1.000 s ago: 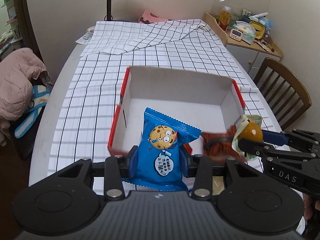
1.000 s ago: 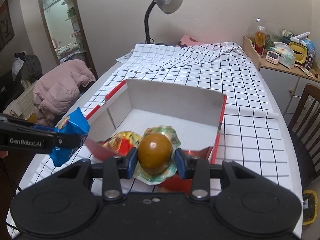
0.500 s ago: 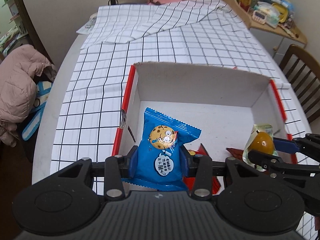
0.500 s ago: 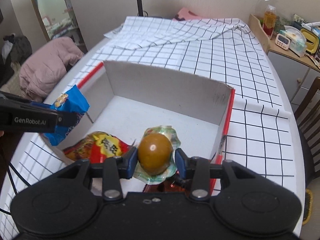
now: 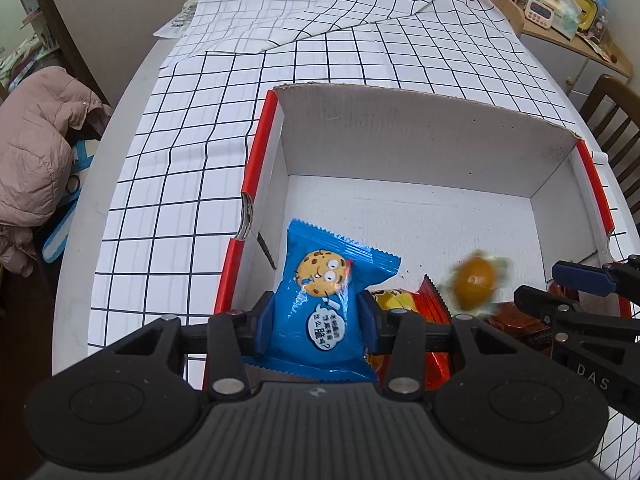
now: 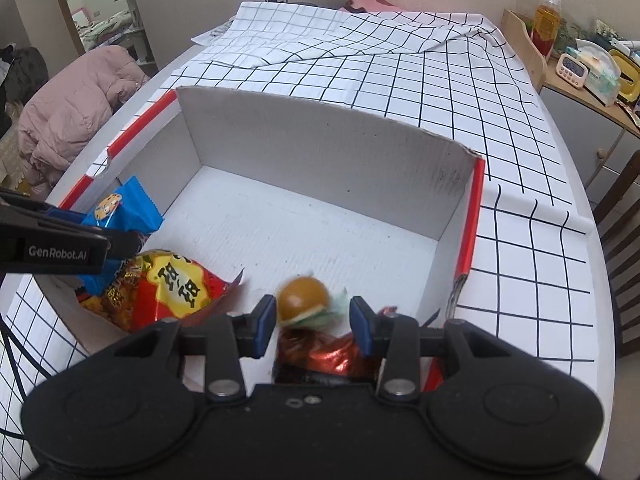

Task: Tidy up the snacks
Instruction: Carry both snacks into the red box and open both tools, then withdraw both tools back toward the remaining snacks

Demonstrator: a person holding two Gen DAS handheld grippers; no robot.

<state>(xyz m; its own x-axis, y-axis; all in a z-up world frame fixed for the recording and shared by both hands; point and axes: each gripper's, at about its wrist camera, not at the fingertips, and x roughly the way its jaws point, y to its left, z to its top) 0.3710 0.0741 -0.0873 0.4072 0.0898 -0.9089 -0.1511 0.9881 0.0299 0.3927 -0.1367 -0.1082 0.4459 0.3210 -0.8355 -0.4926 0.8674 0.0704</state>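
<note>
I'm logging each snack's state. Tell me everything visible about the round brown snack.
The round brown snack is a glossy amber-brown ball in a clear wrapper with pale green edges. It is motion-blurred, between the open right gripper fingers and seemingly free of them, above a dark red packet inside the box.

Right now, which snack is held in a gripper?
The blue cookie packet, clamped by the left gripper. The right gripper is open, its brown jelly cup released.
</note>
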